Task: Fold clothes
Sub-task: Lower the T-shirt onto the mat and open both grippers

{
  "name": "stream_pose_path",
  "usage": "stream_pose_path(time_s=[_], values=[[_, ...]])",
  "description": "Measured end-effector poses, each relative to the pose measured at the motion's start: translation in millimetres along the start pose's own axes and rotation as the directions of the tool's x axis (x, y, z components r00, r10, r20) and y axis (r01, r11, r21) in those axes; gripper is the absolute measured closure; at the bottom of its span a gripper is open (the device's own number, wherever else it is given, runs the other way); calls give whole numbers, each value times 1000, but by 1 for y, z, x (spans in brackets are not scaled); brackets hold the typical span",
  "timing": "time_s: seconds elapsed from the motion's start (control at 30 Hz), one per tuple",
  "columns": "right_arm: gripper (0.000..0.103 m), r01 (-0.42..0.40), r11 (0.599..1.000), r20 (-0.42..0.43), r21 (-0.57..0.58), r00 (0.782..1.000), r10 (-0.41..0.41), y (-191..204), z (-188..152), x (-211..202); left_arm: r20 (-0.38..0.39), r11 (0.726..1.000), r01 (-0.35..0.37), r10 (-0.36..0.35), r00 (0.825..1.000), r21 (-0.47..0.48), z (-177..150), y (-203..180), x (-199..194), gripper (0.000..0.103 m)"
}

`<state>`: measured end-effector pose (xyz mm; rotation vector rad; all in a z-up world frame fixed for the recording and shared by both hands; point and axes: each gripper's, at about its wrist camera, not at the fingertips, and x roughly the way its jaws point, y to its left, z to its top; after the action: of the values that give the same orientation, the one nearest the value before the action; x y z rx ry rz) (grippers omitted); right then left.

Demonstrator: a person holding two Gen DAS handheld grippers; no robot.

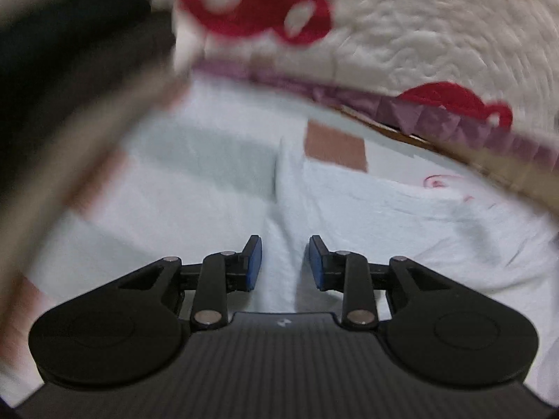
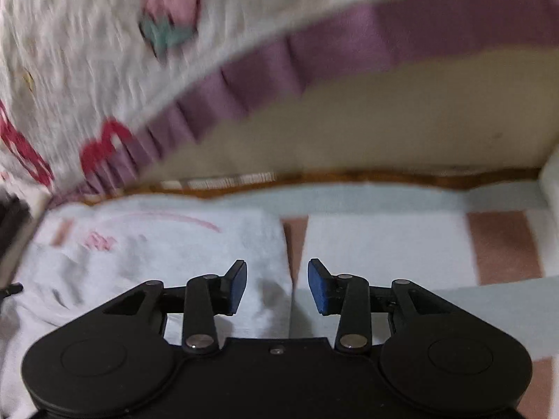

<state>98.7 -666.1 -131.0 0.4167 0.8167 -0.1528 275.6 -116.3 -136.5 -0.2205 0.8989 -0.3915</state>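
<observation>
1. At the far left of the left wrist view, a dark blurred shape fills the upper left corner; what it is cannot be told.
2. In the lower middle of that view, the left gripper (image 1: 284,262) has its fingers (image 1: 253,262) parted with nothing pinched between them. A raised ridge of the white garment (image 1: 401,216) runs up the frame through the gap, probably a fold edge the gripper is lined up over.
3. The garment spreads from the centre to the lower right of this view, lying on a pale blue sheet with brown squares (image 1: 195,160). Faint pink print shows at the right of the cloth.
4. Across the top, a white quilt with red shapes and a purple frill (image 1: 401,35) hangs along the back, clear of the working area.
5. In the right wrist view the garment (image 2: 157,244) lies in the left half, its straight edge ending near the middle of the frame.
6. The right gripper (image 2: 277,286) sits just over that edge, fingers (image 2: 319,288) open and empty, seemingly placed to take the side edge for a fold.
7. To the right lies bare sheet (image 2: 384,244), room for the fold to land.
</observation>
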Motion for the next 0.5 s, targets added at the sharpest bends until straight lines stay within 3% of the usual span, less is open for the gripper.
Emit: stream_pose_path(time_s=[0.07,0.17,0.23,0.3,0.33,0.4,0.47,0.5], values=[[49,-9,1000,22,13,1000,9,-2,2,11,9,1000,22,-22,1000,-14,8,4,3,72],[46,-32,999,73,14,997,31,-2,5,19,-30,993,5,-1,1000,119,19,-9,16,66],[46,-30,998,82,-60,996,35,6,1,21,-32,983,4,2,999,186,23,-21,25,57],[63,-31,990,89,-134,995,43,13,-5,22,-38,974,27,-18,999,223,28,-31,33,56],[93,-22,988,87,-152,996,35,14,-5,23,-42,967,31,-21,999,254,28,-38,36,54],[100,-26,991,104,-130,994,39,12,-3,21,-41,939,2,13,999,345,26,-56,41,54],[103,-7,995,154,-101,988,23,10,-1,14,-36,902,-38,59,998,429,27,-72,44,79],[103,5,996,176,-94,984,11,10,1,10,-31,881,-59,84,996,470,28,-80,45,100]])
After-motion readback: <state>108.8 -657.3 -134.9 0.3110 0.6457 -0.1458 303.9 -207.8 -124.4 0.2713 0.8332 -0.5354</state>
